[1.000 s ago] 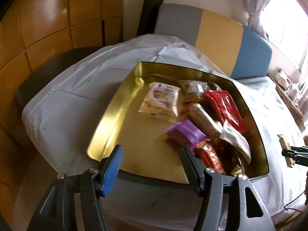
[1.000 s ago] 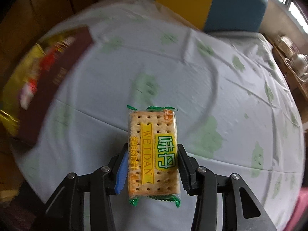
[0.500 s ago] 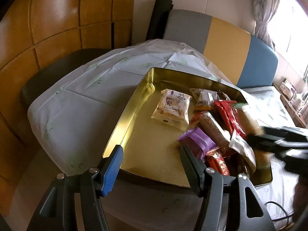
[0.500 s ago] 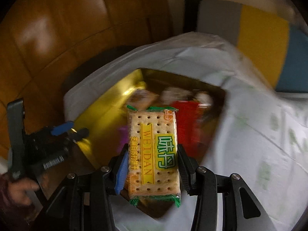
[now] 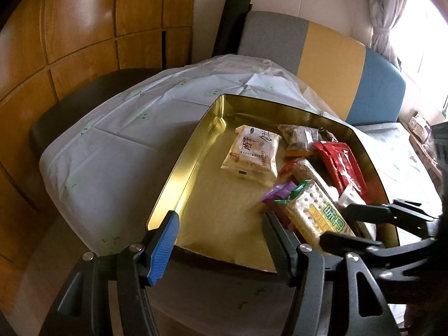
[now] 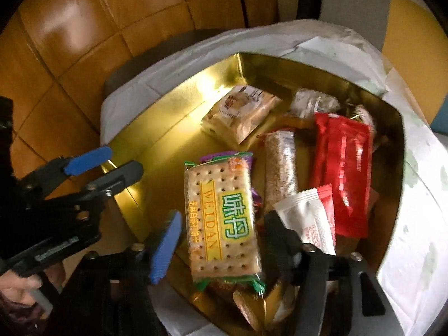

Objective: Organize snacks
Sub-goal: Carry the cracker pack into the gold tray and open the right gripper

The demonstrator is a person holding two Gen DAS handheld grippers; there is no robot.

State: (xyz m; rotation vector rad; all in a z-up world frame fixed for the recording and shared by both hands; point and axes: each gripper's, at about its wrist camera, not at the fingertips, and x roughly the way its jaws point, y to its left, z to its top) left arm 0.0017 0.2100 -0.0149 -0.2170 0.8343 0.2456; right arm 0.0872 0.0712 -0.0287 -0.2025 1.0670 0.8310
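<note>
A gold tin (image 5: 196,165) (image 6: 173,112) on the white cloth holds several wrapped snacks: a pale pastry pack (image 5: 252,154), red packs (image 6: 344,168), a cereal bar (image 6: 280,173), a purple pack (image 5: 277,193) and a white sachet (image 6: 308,221). A green-edged cracker pack (image 6: 221,218) (image 5: 316,218) lies over the purple pack between the fingers of my right gripper (image 6: 222,219) (image 5: 352,225). Its jaws are opening, with a gap on each side of the pack. My left gripper (image 5: 219,218) (image 6: 124,159) hangs open and empty over the tin's near edge.
The table's white cloth (image 5: 112,145) drops off at the left and near sides. A dark chair (image 5: 70,103) stands beyond it, by a wood-panelled wall (image 5: 84,28). A grey, yellow and blue backrest (image 5: 330,56) is behind. A hand (image 6: 16,288) holds the left gripper.
The right gripper swung left from over the bare cloth to above the tin with the cracker pack. Its jaws have widened and the pack now sits loose on the snacks. The left gripper stayed put.
</note>
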